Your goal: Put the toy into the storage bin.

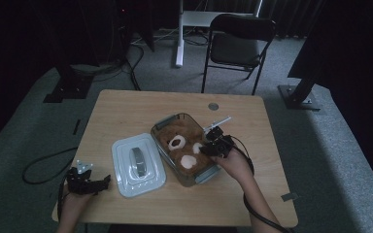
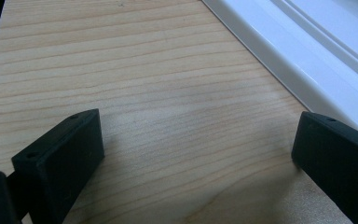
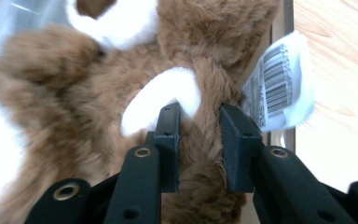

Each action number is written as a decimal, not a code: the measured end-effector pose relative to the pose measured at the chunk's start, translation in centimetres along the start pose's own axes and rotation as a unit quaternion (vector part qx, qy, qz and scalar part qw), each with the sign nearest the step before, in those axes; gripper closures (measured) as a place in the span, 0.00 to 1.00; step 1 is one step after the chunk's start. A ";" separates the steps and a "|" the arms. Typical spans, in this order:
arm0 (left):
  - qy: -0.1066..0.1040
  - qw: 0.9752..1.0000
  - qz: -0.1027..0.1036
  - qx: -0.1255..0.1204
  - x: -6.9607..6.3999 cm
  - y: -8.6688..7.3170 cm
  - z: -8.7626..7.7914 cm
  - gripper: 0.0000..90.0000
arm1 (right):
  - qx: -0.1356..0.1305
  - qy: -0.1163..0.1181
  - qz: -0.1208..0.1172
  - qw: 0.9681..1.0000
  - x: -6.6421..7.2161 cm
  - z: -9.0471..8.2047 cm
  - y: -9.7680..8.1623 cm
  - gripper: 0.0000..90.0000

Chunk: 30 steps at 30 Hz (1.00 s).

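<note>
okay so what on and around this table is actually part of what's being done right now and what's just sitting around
In use:
- plush toy, pinched by the right gripper
- clear container holding it
- lid beside it
- left gripper, open by the lid

Idle:
- folding chair
- floor cable

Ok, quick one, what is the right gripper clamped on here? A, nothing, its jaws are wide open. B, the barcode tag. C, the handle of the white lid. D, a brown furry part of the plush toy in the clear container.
D: in the right gripper view the right gripper has its jaws pinched on brown fur of the plush toy, with the barcode tag hanging free beside them.
</note>
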<state>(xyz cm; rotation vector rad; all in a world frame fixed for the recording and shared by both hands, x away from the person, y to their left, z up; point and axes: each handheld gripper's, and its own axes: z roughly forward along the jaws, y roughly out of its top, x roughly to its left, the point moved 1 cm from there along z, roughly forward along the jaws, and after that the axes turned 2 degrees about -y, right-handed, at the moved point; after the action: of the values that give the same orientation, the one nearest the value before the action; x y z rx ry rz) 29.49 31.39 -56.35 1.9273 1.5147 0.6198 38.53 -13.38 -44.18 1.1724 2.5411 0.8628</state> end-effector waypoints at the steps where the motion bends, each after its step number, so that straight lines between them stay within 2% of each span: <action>1: 0.000 1.000 0.000 0.000 0.0 0.0 0.0 0.03 | -0.005 0.003 0.004 1.000 0.0 -0.2 0.0 0.73; 5: 0.000 1.000 0.000 0.000 0.0 0.0 0.0 0.03 | -0.044 0.009 0.014 0.999 0.0 -2.2 0.1 0.63; 6: 0.000 1.000 0.000 0.000 0.0 0.0 0.0 0.03 | -0.044 0.009 0.014 0.999 0.0 -2.2 0.1 0.63; 8: 0.000 1.000 0.000 0.000 0.0 0.0 0.0 0.03 | -0.076 0.021 0.020 0.997 0.1 -4.3 0.1 0.63; 11: 0.000 1.000 0.000 0.000 0.0 0.0 0.0 0.03 | -0.090 0.045 0.004 0.995 1.4 -5.6 0.1 0.62; 12: 0.000 1.000 0.000 0.000 0.0 0.0 0.0 0.03 | -0.090 0.045 0.004 0.995 1.4 -5.6 0.1 0.62; 14: 0.000 1.000 0.000 0.001 0.0 0.0 0.0 0.03 | -0.094 0.071 -0.014 0.993 3.0 -6.0 0.0 0.61; 16: 0.000 1.000 0.000 0.001 0.0 0.0 0.0 0.03 | -0.095 0.082 -0.026 0.992 4.0 -6.1 -0.2 0.61; 21: 0.000 1.000 0.000 0.001 0.0 0.0 0.0 0.03 | -0.070 0.098 -0.046 0.992 5.7 -4.4 -0.5 0.61; 23: 0.000 1.000 -0.001 0.000 0.0 0.0 0.0 0.03 | -0.054 0.090 -0.053 0.993 5.9 -3.3 -0.5 0.60; 28: 0.000 1.000 0.000 0.000 0.0 0.0 0.0 0.03 | -0.028 0.081 -0.050 0.995 5.7 -1.0 0.4 0.60; 30: 0.000 1.000 0.000 0.000 0.0 0.0 0.0 0.03 | 0.011 0.082 -0.053 0.995 6.0 0.7 0.6 0.63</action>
<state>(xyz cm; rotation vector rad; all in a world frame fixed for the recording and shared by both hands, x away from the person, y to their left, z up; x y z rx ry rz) 29.50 31.40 -56.36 1.9273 1.5140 0.6203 35.24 -8.24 -44.09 0.9995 2.7220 0.9428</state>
